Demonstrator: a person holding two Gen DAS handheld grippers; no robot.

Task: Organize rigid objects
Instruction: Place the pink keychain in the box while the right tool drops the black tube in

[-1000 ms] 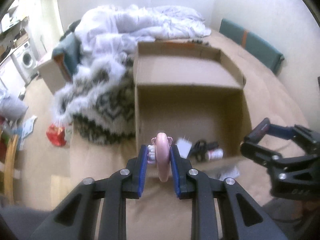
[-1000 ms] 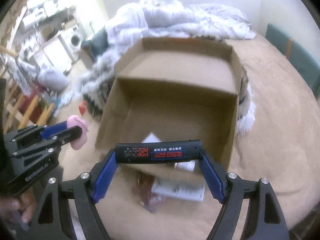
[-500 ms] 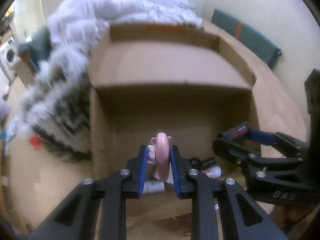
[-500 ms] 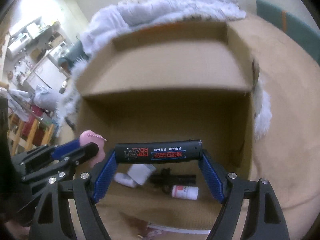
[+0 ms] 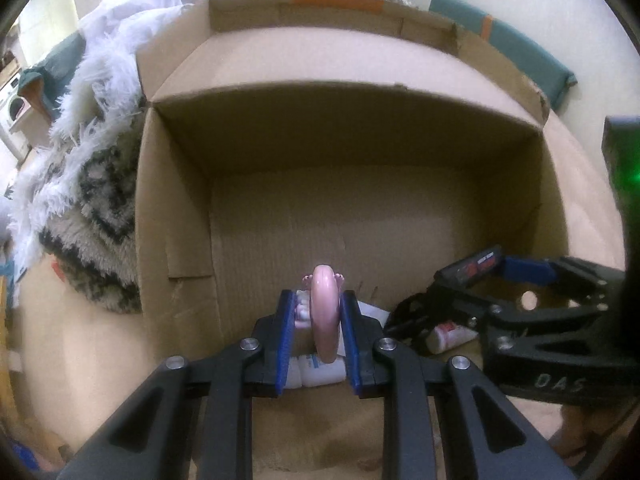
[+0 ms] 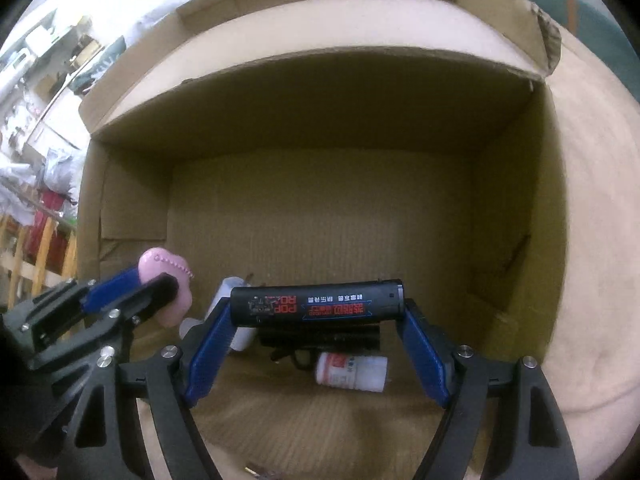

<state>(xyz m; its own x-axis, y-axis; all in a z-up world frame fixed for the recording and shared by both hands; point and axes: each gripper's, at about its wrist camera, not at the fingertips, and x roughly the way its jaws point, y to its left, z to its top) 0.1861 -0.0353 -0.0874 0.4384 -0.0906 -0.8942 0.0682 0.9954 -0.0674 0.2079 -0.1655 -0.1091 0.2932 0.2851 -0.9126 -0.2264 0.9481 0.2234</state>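
My left gripper (image 5: pixel 316 320) is shut on a flat pink toy (image 5: pixel 324 312) held edge-on over the near part of the open cardboard box (image 5: pixel 176 208). It also shows at the left of the right wrist view (image 6: pixel 136 292) with the pink toy (image 6: pixel 168 276). My right gripper (image 6: pixel 316 320) is shut on a black tube with red lettering (image 6: pixel 316 306), held crosswise over the box (image 6: pixel 512 208). The right gripper and tube (image 5: pixel 476 266) show at the right of the left wrist view.
On the box floor lie a white bottle with a red label (image 6: pixel 352 368), a black object (image 6: pixel 320 340) and a white bottle (image 6: pixel 236 312). A white bottle (image 5: pixel 316 372) lies under the left fingers. A fluffy blanket (image 5: pixel 88 184) lies left of the box.
Both grippers have moved forward and down into the box mouth with their objects. The box now fills both views.
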